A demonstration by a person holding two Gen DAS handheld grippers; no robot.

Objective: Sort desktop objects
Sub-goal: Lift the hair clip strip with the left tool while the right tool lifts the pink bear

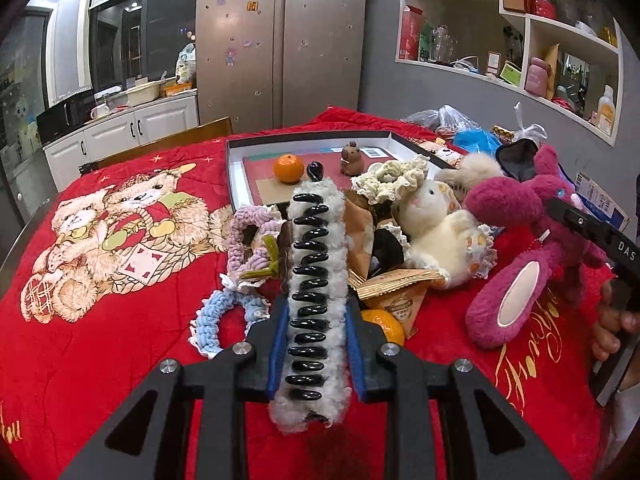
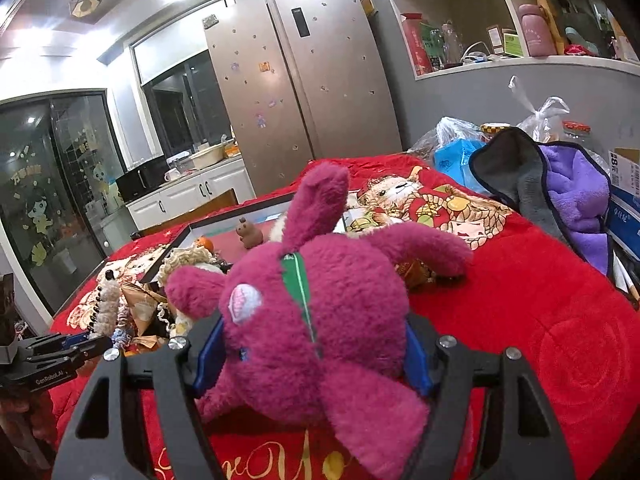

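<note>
My left gripper [image 1: 316, 344] is shut on a fluffy white hair claw clip with black teeth [image 1: 314, 288], held upright above the red blanket; it also shows in the right wrist view [image 2: 105, 306]. My right gripper [image 2: 312, 354] is shut on a magenta plush bear [image 2: 316, 316], which also shows in the left wrist view [image 1: 520, 248]. A shallow box lid [image 1: 236, 176] at the back holds an orange [image 1: 288, 168], a dark marble [image 1: 315, 170] and a brown capybara figure [image 1: 352, 158].
A pile lies before the box: a white plush rabbit [image 1: 436, 224], crochet scrunchies in lilac [image 1: 250, 236], blue [image 1: 218, 320] and cream [image 1: 390, 178], snack packets [image 1: 396, 292], a second orange [image 1: 386, 324]. Purple towel [image 2: 576, 204], bags and boxes crowd the right edge.
</note>
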